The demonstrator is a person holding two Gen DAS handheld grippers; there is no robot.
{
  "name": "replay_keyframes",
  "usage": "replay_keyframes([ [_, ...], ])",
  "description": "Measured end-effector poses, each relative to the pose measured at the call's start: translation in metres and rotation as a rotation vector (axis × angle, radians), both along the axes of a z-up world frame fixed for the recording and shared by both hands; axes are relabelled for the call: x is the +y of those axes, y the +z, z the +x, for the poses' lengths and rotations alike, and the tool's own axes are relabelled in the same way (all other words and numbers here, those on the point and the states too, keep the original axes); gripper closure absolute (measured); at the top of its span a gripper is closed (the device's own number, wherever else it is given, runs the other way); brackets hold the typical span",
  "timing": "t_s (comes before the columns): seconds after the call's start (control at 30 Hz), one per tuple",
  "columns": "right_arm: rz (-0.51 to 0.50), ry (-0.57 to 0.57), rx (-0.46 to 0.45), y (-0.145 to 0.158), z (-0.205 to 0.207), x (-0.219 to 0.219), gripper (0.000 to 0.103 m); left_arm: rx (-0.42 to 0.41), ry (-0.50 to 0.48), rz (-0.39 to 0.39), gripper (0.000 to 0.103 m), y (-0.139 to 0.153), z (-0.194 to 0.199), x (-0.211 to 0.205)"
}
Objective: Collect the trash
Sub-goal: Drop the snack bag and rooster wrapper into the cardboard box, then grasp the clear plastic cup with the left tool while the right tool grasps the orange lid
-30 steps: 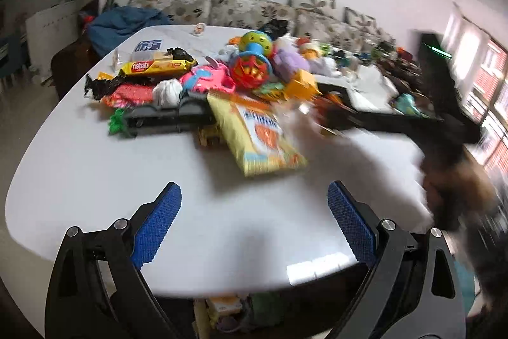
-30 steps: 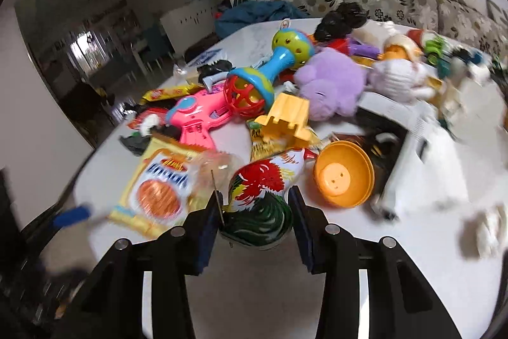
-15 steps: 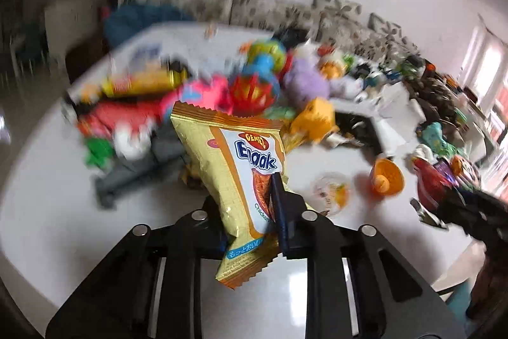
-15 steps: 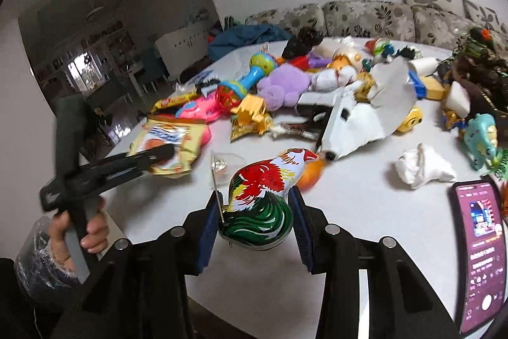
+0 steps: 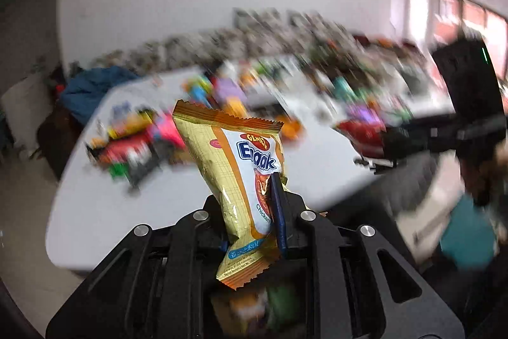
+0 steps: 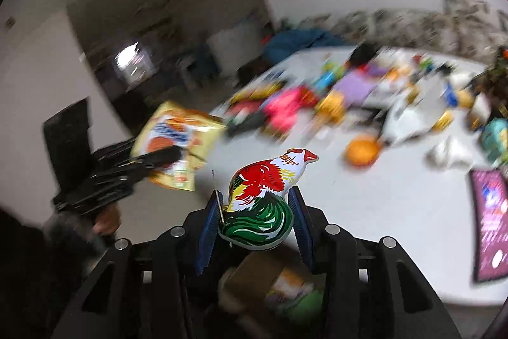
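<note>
The yellow snack packet (image 5: 246, 180) stands long axis upright, clamped low down in my left gripper (image 5: 254, 212) clear above the white table (image 5: 95, 212), while my right gripper (image 6: 254, 218), well apart, is closed on a painted tin rooster (image 6: 263, 196).

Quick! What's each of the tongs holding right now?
Left tongs: closed on the yellow snack bag.
Right tongs: closed on the rooster toy.
</note>
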State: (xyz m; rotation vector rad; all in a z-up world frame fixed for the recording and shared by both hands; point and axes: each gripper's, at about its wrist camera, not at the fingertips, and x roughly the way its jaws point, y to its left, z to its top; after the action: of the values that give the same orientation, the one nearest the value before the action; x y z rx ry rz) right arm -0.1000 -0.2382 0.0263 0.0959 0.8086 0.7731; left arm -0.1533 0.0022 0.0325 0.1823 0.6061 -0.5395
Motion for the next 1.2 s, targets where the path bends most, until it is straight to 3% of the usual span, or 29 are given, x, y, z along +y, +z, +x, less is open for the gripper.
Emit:
replay_keyframes([
  [0.13, -0.063, 0.086, 0.150, -0.048, -0.013, 0.016, 0.060, 0.137, -0.071, 0.125, 0.078, -0.054, -0.012, -0.010],
  [0.2, -0.115, 0.096, 0.242, -0.089, -0.007, 0.023, 0.054, 0.201, -0.084, 0.190, 0.045, -0.087, -0.007, -0.016],
  [0.23, -0.152, 0.083, 0.260, -0.108, -0.002, 0.025, 0.038, 0.211, -0.067, 0.220, 0.016, -0.104, -0.002, -0.017],
  [0.27, -0.201, 0.065, 0.262, -0.124, 0.002, 0.027, 0.033, 0.217, -0.065, 0.232, 0.012, -0.114, 0.002, -0.016],
  [0.37, -0.296, 0.040, 0.276, -0.144, 0.010, 0.027, 0.041, 0.280, -0.068, 0.264, 0.012, -0.142, 0.014, -0.012],
  [0.47, -0.230, 0.019, 0.171, -0.104, 0.010, 0.019, 0.039, 0.257, -0.072, 0.221, 0.012, -0.127, 0.015, -0.002],
  [0.53, -0.206, -0.033, 0.042, -0.072, 0.014, 0.014, 0.020, 0.208, -0.071, 0.166, 0.012, -0.103, 0.020, 0.003],
  [0.6, -0.211, -0.152, -0.135, -0.041, 0.030, 0.007, 0.008, 0.166, -0.058, 0.105, 0.012, -0.081, 0.029, 0.005],
  [0.67, -0.288, -0.269, -0.206, -0.033, 0.062, 0.008, 0.008, 0.125, -0.039, 0.041, 0.012, -0.062, 0.040, 0.005],
  [0.77, -0.327, -0.378, -0.170, -0.043, 0.116, 0.010, 0.010, 0.066, 0.026, -0.018, 0.012, -0.046, 0.066, -0.002],
  [0.93, -0.349, -0.416, 0.018, -0.079, 0.181, 0.009, 0.031, 0.059, 0.083, -0.061, 0.012, -0.040, 0.101, -0.017],
  [1.0, -0.389, -0.425, -0.004, -0.080, 0.188, 0.011, 0.038, 0.067, 0.097, -0.080, 0.012, -0.042, 0.121, -0.025],
  [1.03, -0.388, -0.422, -0.003, -0.080, 0.188, 0.013, 0.054, 0.070, 0.101, -0.082, 0.012, -0.042, 0.129, -0.027],
  [1.2, -0.319, -0.429, 0.015, -0.075, 0.177, -0.002, 0.055, 0.129, 0.145, -0.067, 0.012, -0.048, 0.175, -0.056],
])
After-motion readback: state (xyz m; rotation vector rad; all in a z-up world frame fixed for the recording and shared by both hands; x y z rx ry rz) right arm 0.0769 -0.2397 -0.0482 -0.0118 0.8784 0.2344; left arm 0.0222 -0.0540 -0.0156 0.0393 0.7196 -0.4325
